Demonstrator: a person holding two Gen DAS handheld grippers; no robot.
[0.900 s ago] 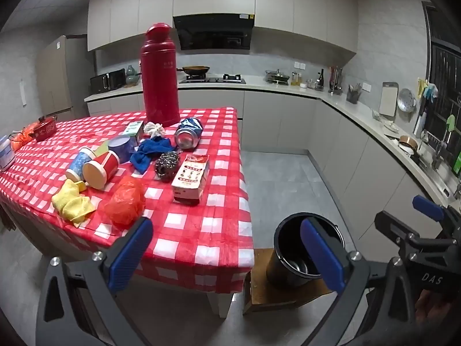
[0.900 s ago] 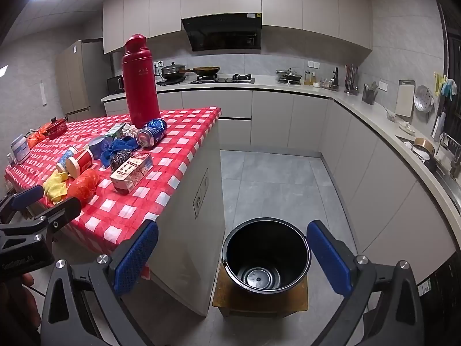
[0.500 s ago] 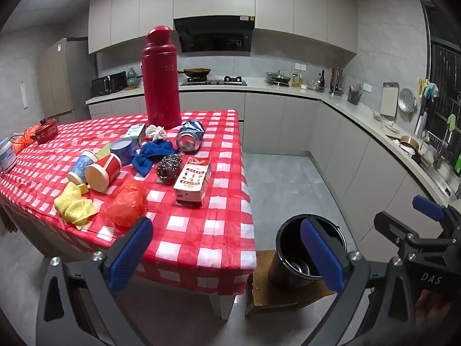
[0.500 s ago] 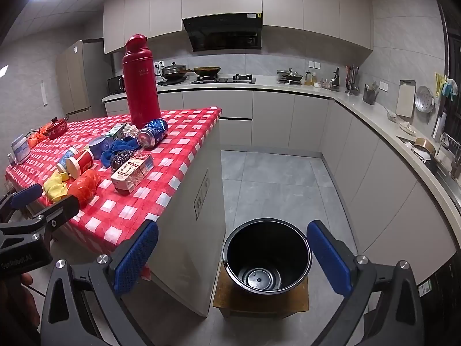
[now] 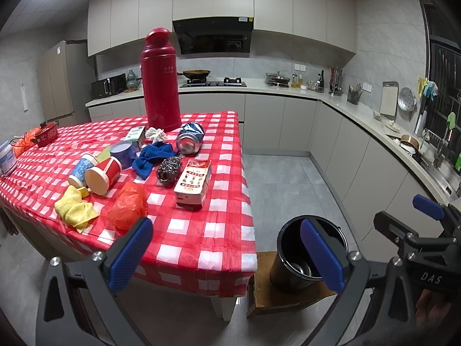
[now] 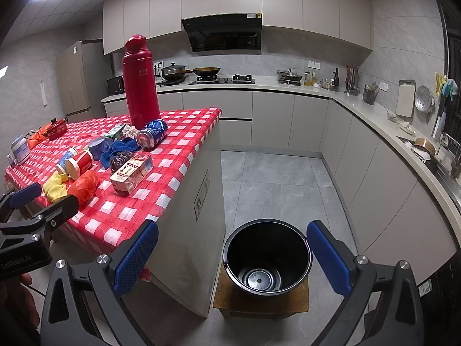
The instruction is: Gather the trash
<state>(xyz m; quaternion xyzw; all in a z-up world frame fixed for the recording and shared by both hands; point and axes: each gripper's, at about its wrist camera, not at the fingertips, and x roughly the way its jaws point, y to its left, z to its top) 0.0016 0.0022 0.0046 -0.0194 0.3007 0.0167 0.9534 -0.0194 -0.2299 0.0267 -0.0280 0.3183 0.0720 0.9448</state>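
Observation:
Trash lies on the red checked table [image 5: 187, 239]: an orange plastic bag [image 5: 126, 204], a carton [image 5: 193, 181], a crushed blue can [image 5: 190, 141], a steel scourer [image 5: 168, 170], paper cups [image 5: 103, 174] and a white tissue [image 5: 155, 135]. A black bucket [image 6: 245, 248] stands on a low wooden stool [image 6: 259, 302] beside the table, with nothing inside it. My left gripper [image 5: 226, 225] hangs open before the table's near edge, holding nothing. My right gripper [image 6: 232, 227] is open over the bucket, also with nothing in it.
A tall red thermos [image 5: 161, 80], a blue cloth [image 5: 152, 155], a yellow cloth [image 5: 75, 209] and a small red pot [image 5: 46, 135] also sit on the table. Grey floor [image 6: 273, 178] runs between the table and the L-shaped counter [image 6: 374, 115] with stove and sink.

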